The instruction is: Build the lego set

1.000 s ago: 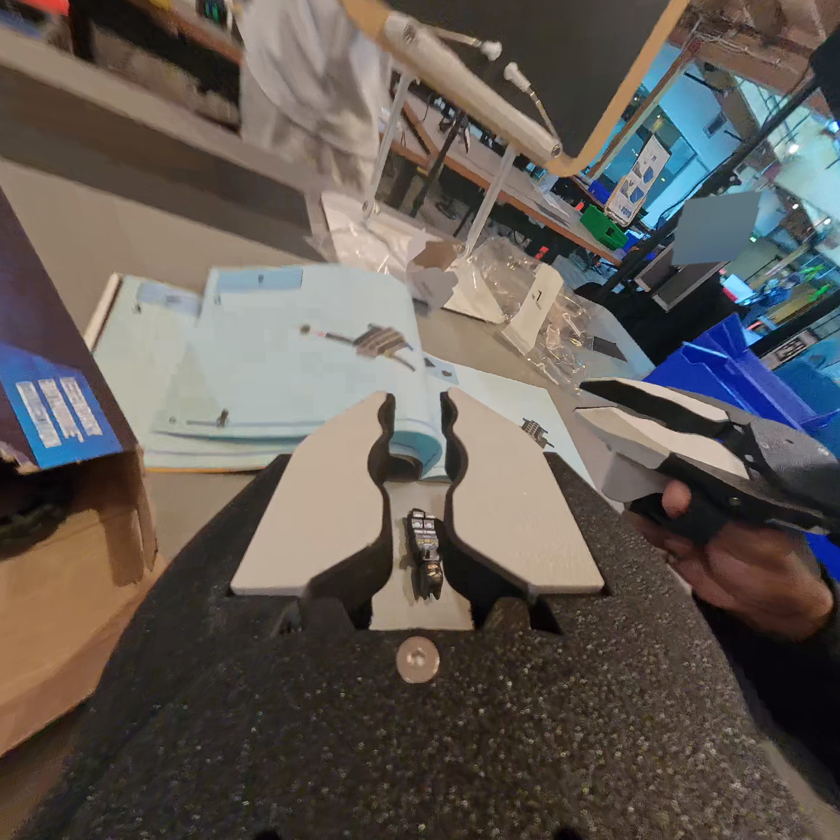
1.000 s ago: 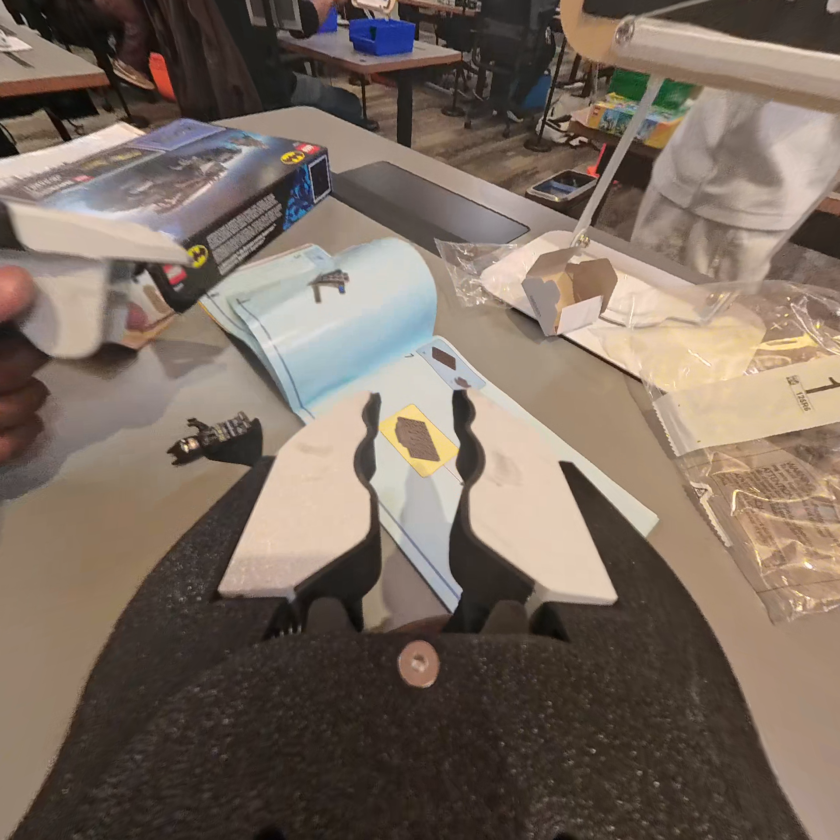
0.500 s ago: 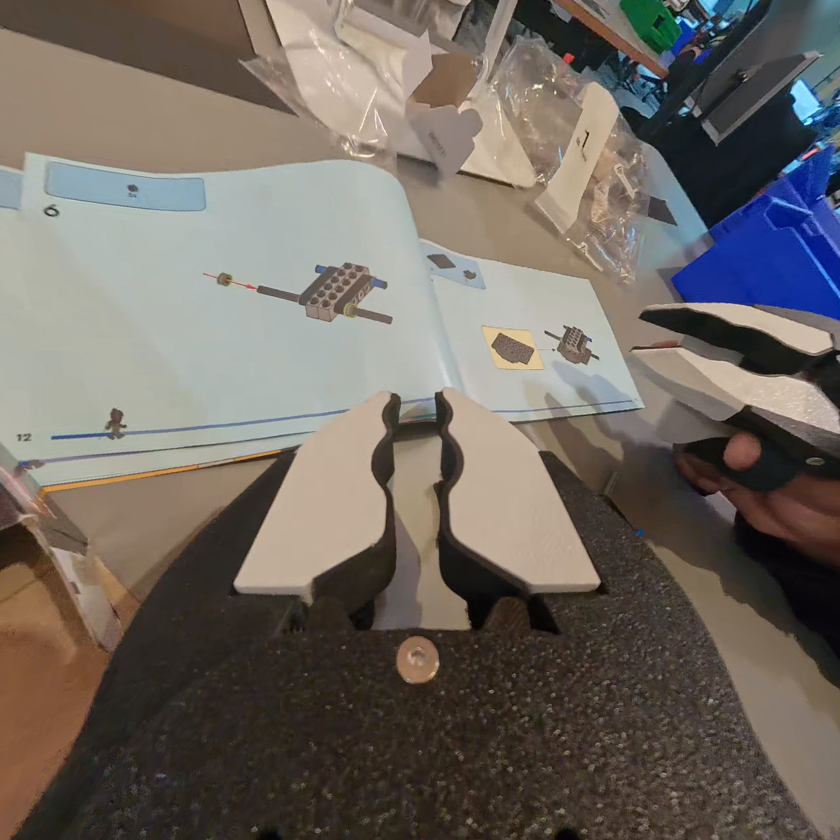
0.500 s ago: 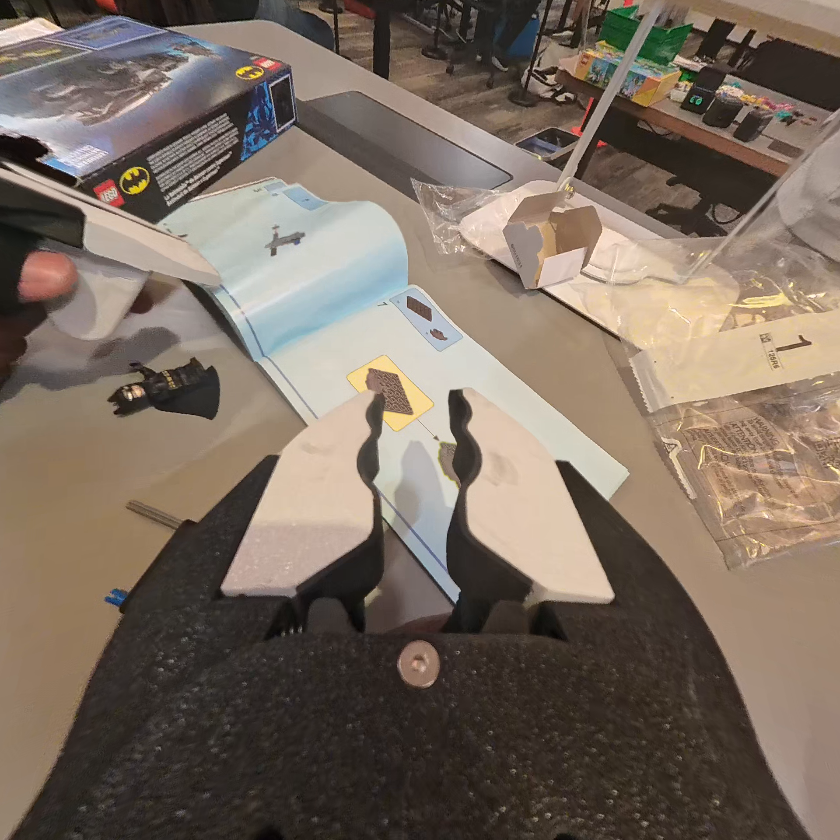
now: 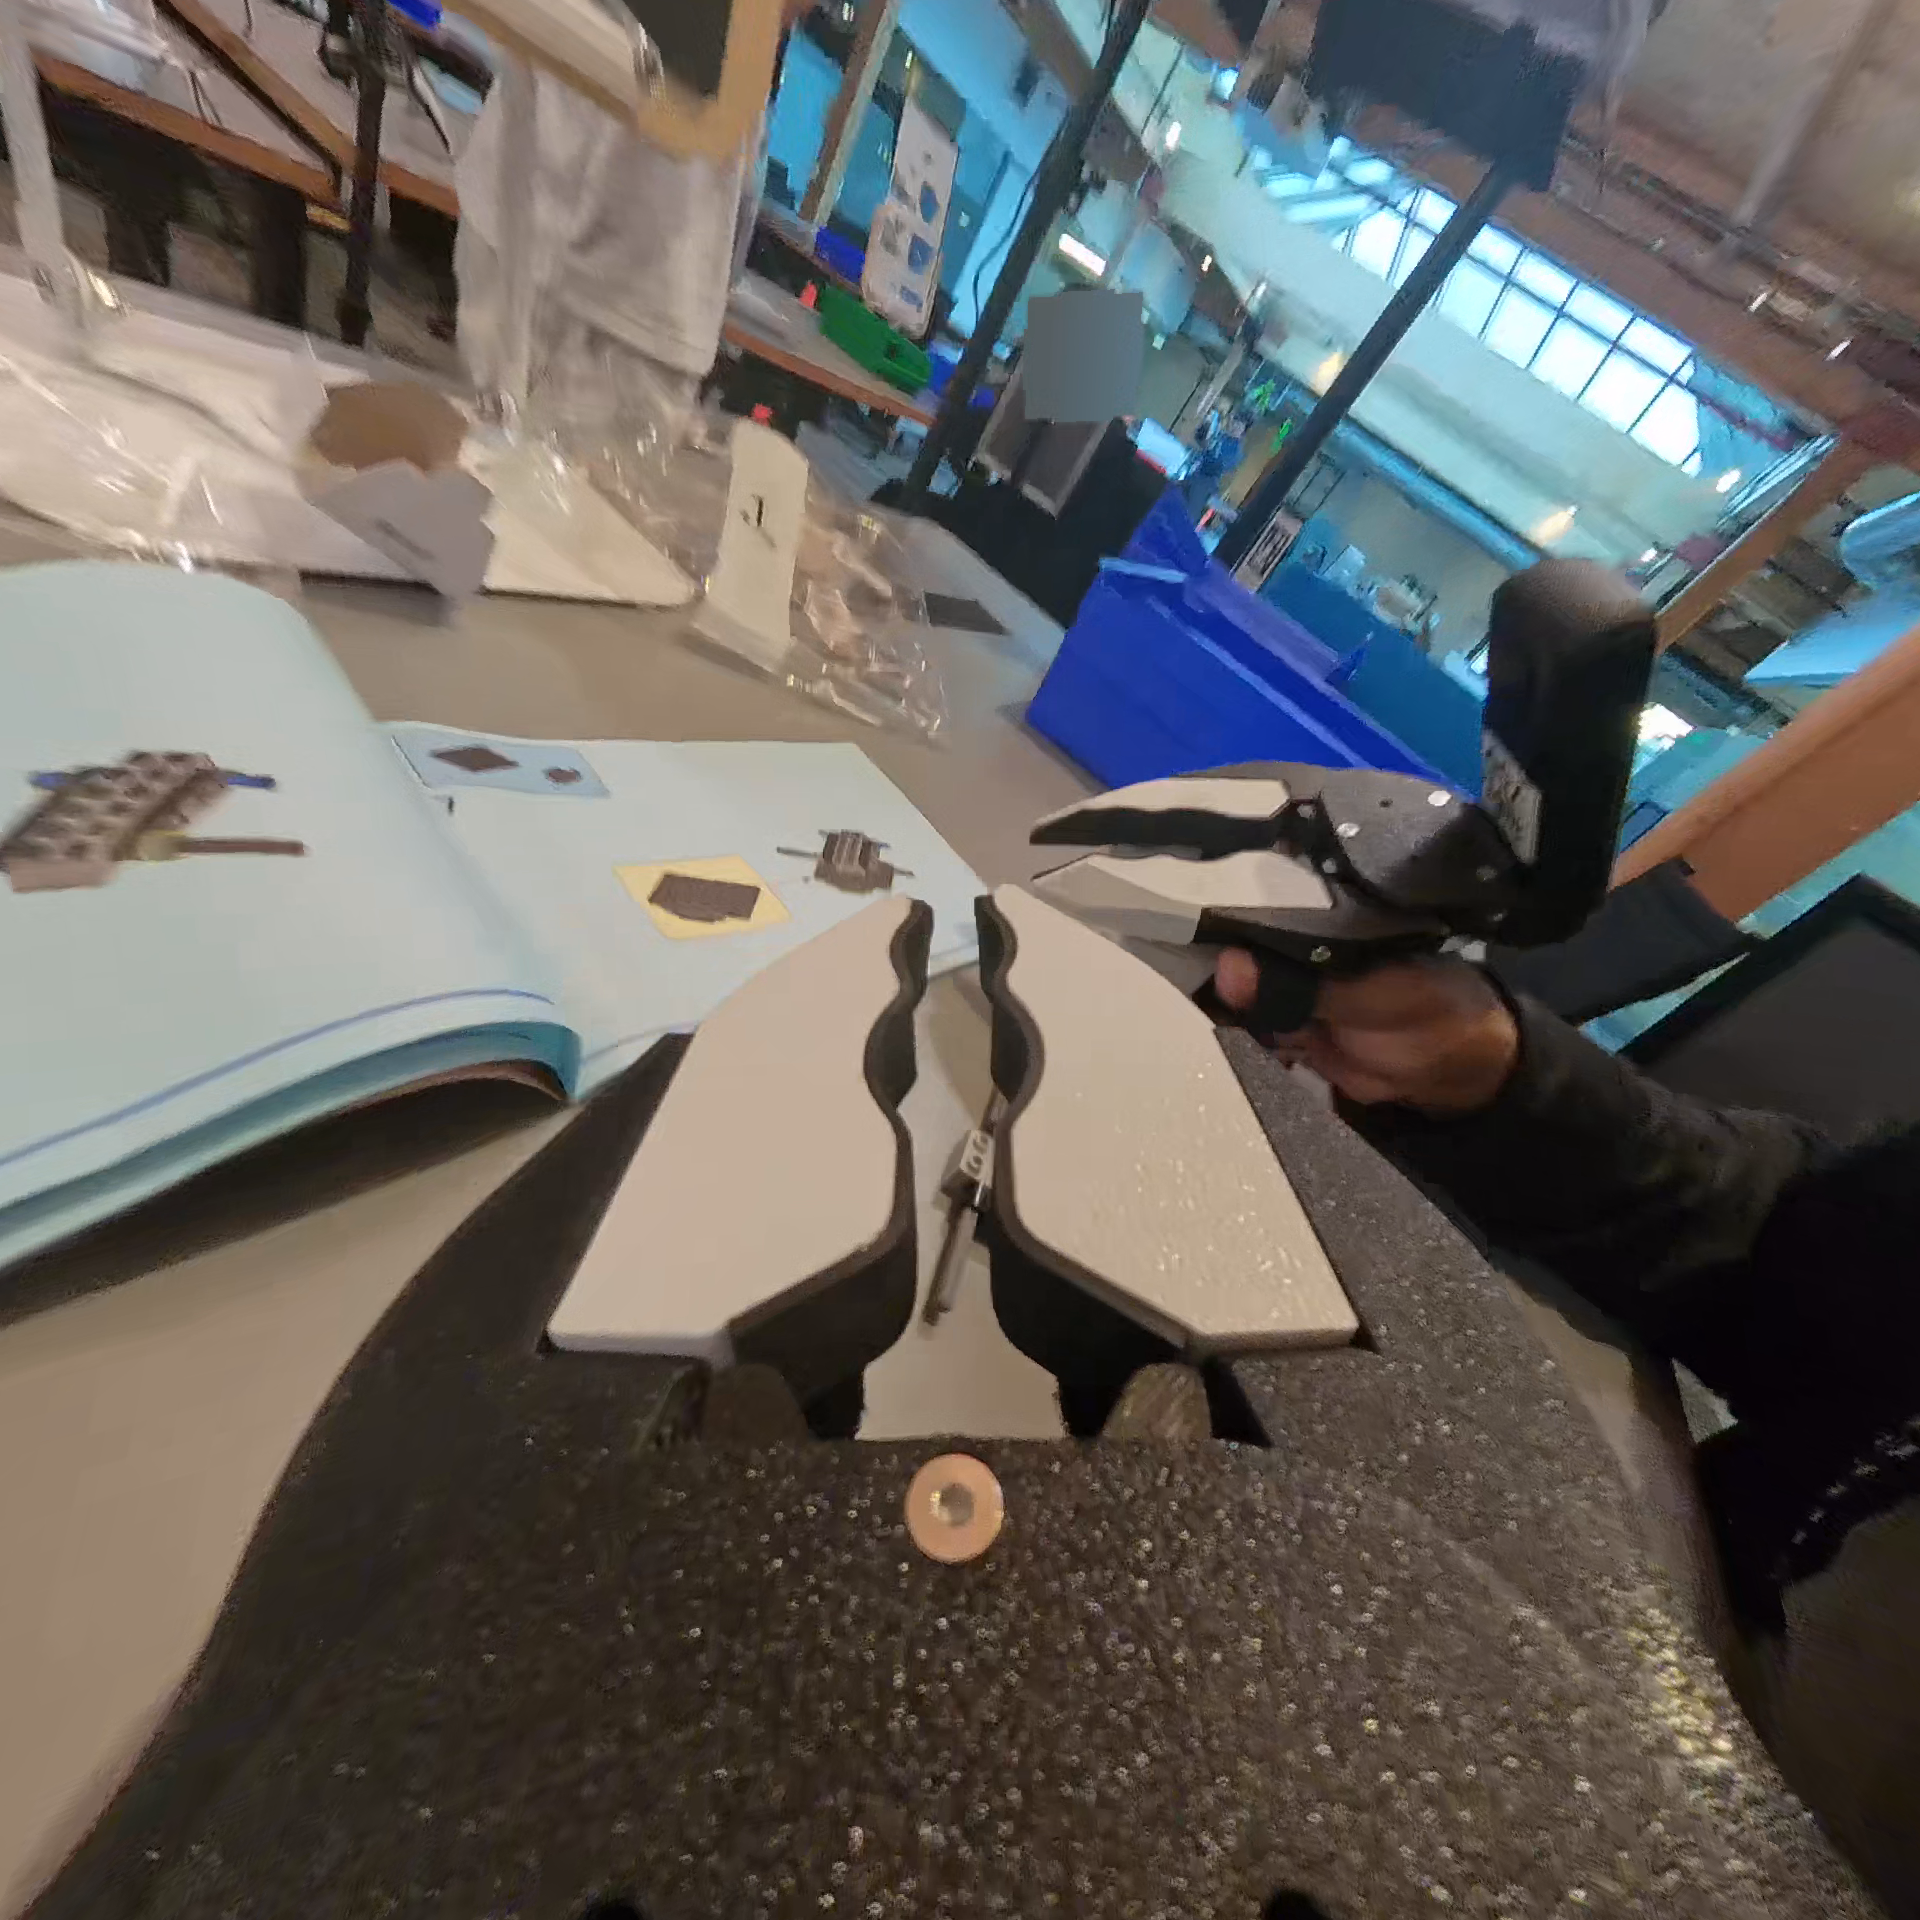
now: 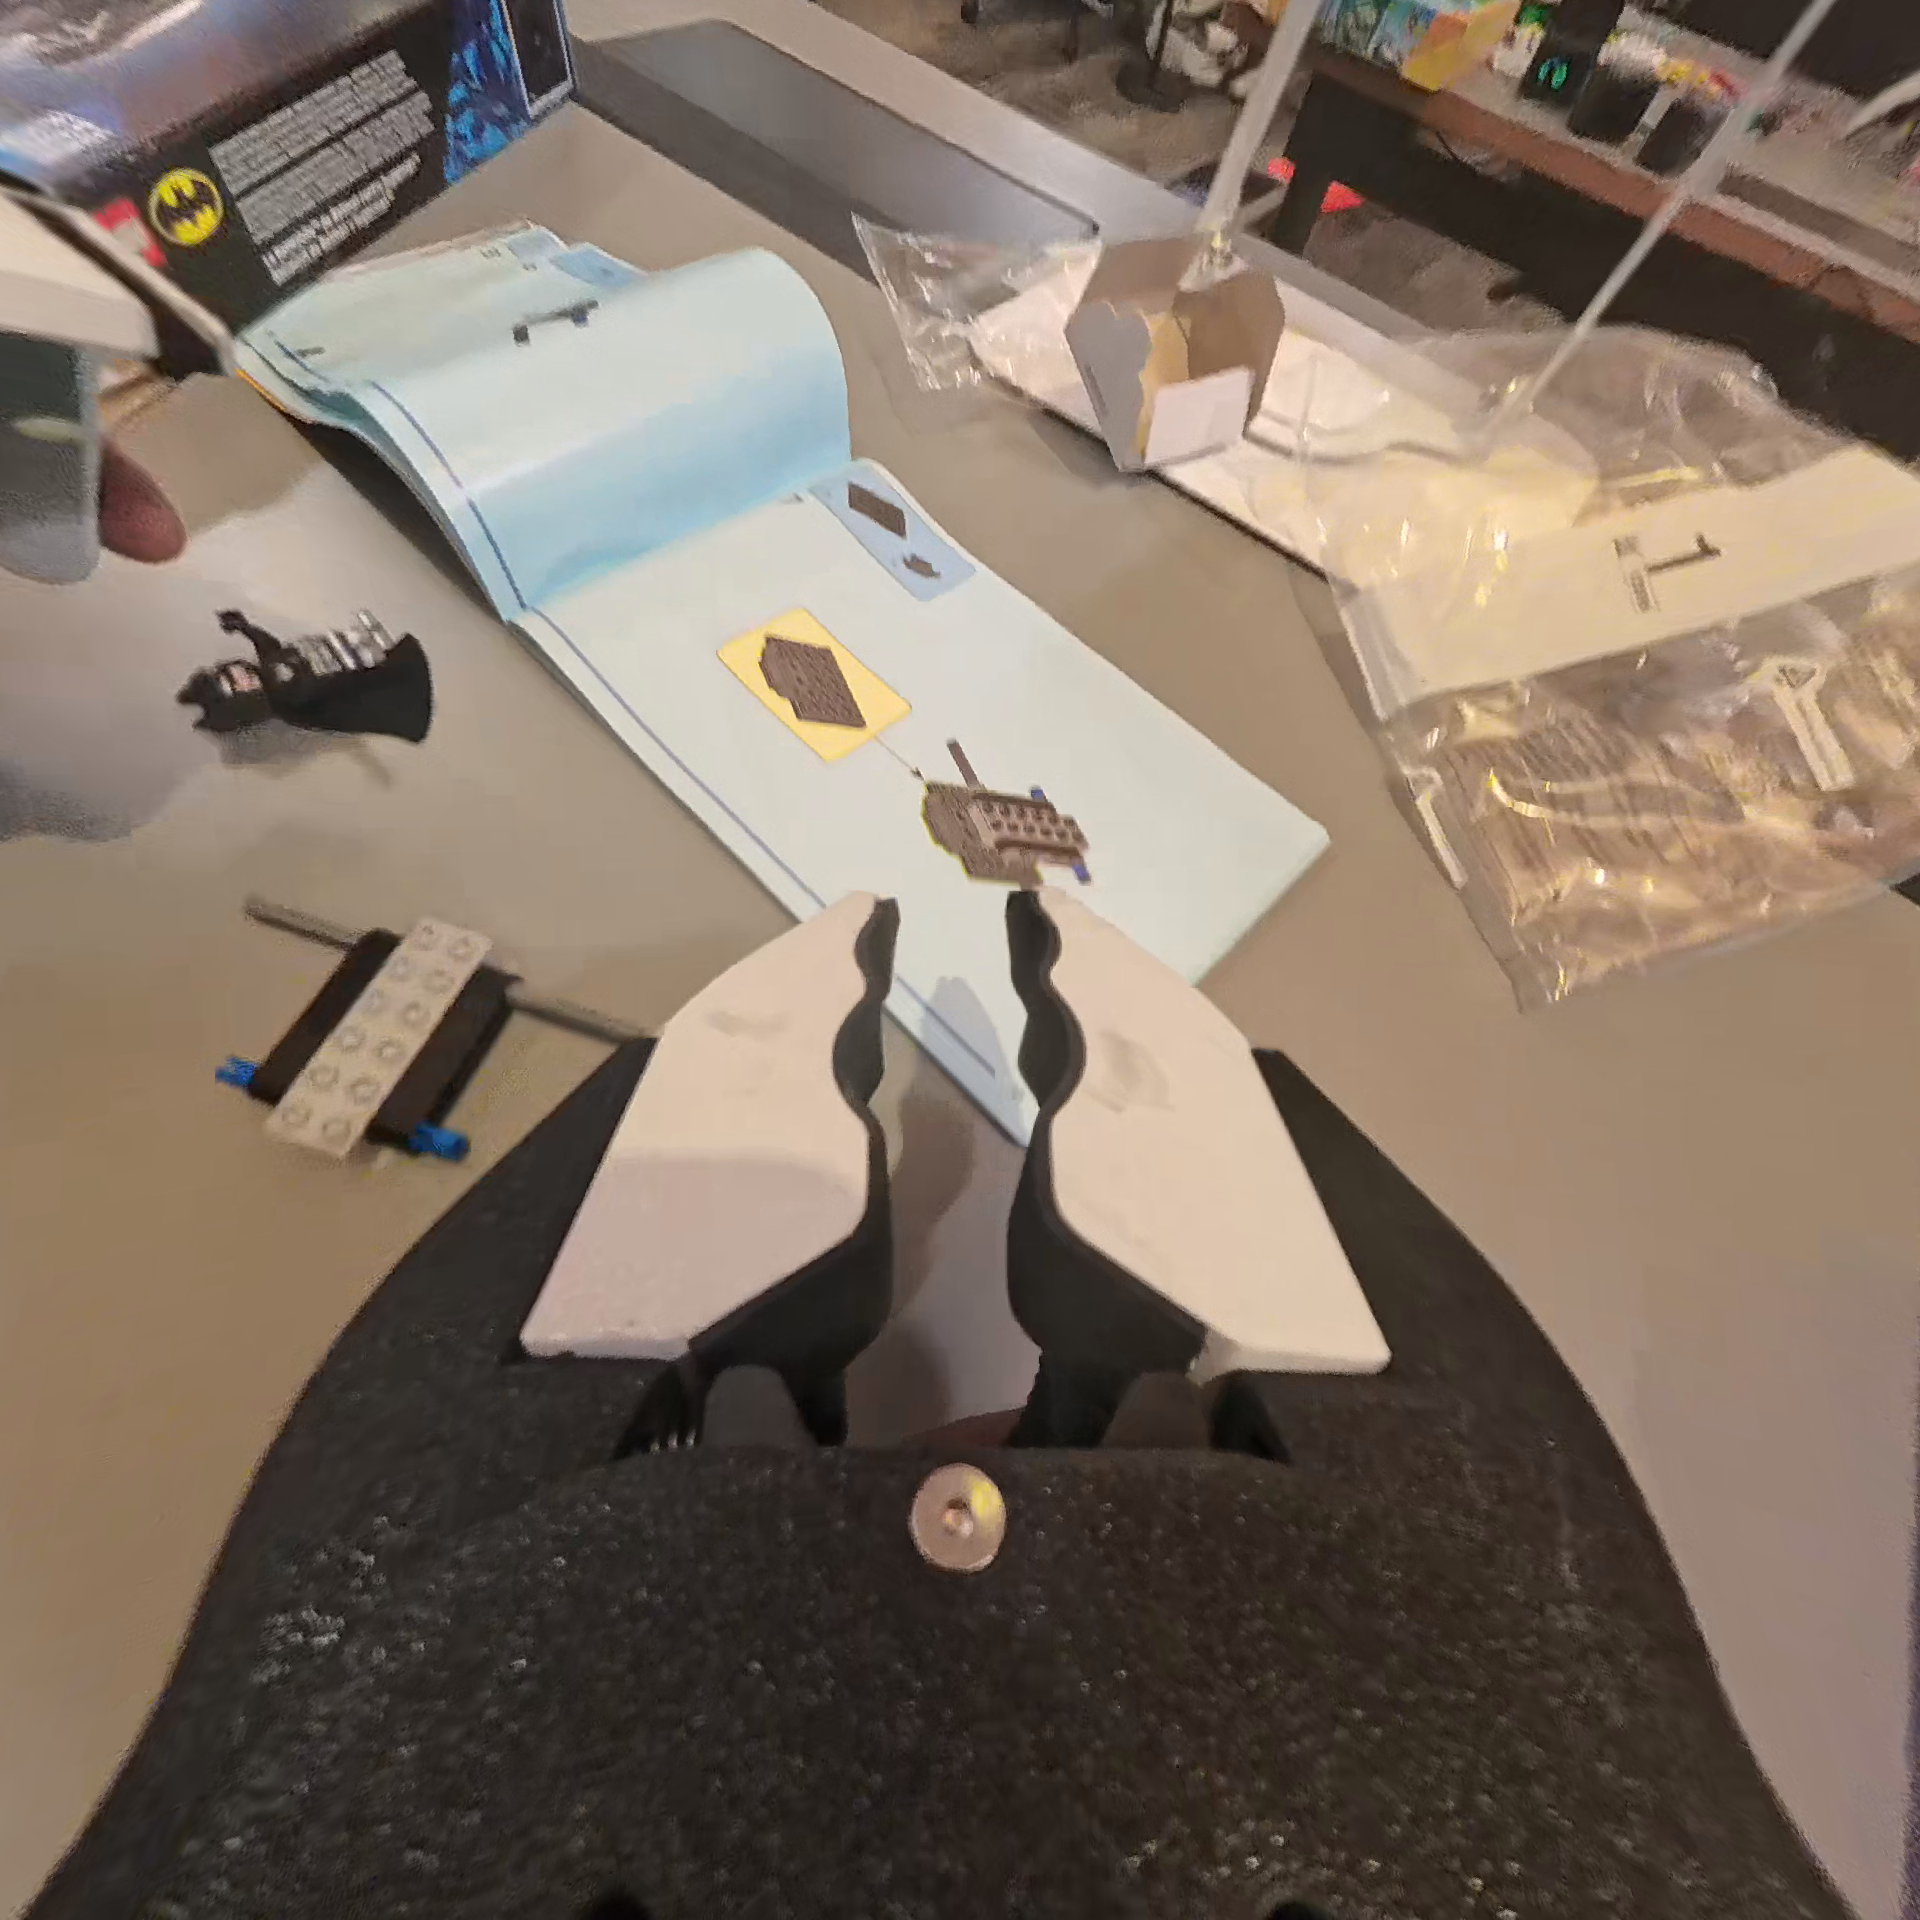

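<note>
My left claw (image 5: 948,914) stands narrow, gripping nothing, over the table (image 5: 644,665) edge of the open pale-blue instruction booklet (image 5: 312,935); a thin grey axle piece (image 5: 961,1195) lies on the table below its fingers. My right claw (image 6: 943,909) is a bit wider and bare, above the booklet's corner. Only the right view shows the black caped minifigure (image 6: 312,681), the studded grey-and-black plate assembly (image 6: 374,1039) and the dark printed box (image 6: 281,135). Clear plastic bags (image 6: 1662,707) (small pieces inside) lie right, beside an open small carton (image 6: 1174,353).
</note>
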A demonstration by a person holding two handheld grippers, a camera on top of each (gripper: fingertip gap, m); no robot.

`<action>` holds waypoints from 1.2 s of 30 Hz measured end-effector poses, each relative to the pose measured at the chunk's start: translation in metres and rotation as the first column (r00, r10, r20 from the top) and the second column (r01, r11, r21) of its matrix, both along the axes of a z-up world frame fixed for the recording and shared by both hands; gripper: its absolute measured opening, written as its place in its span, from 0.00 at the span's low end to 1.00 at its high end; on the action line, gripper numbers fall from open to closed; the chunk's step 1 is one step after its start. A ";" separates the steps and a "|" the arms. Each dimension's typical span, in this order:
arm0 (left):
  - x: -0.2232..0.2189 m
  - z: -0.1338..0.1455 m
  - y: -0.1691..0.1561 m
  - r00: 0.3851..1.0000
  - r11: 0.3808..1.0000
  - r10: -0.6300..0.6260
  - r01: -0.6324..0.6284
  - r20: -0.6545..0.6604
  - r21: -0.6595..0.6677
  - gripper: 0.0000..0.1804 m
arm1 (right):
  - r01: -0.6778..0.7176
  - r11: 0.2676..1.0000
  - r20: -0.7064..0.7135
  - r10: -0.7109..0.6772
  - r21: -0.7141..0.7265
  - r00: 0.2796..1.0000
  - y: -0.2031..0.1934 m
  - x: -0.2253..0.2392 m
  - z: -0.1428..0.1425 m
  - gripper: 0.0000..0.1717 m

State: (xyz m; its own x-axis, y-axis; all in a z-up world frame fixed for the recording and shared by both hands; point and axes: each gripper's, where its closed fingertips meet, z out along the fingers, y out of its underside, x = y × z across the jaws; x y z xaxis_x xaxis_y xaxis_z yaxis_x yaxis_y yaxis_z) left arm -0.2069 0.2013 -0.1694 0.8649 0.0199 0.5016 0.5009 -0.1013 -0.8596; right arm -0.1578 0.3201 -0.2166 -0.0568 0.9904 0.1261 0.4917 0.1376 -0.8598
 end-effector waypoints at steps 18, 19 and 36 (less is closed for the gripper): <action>-0.006 -0.017 0.001 0.999 0.995 0.035 -0.033 0.026 -0.095 0.05 | -0.016 0.995 0.115 0.027 -0.097 0.993 0.003 0.010 -0.017 0.13; -0.007 -0.017 0.001 0.999 0.995 0.036 -0.033 0.028 -0.095 0.05 | -0.015 0.995 0.115 0.027 -0.100 0.993 0.003 0.010 -0.017 0.13; -0.006 -0.017 0.002 0.999 0.994 0.038 -0.035 0.031 -0.100 0.05 | -0.013 0.995 0.114 0.025 -0.103 0.993 0.003 0.009 -0.017 0.13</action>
State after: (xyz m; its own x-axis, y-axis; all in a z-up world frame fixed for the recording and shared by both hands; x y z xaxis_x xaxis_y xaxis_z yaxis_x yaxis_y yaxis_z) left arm -0.2129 0.2033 -0.1866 0.8457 0.1027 0.5237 0.5337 -0.1666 -0.8291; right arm -0.1488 0.3228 -0.2334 -0.0843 0.9963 0.0157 0.5859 0.0623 -0.8080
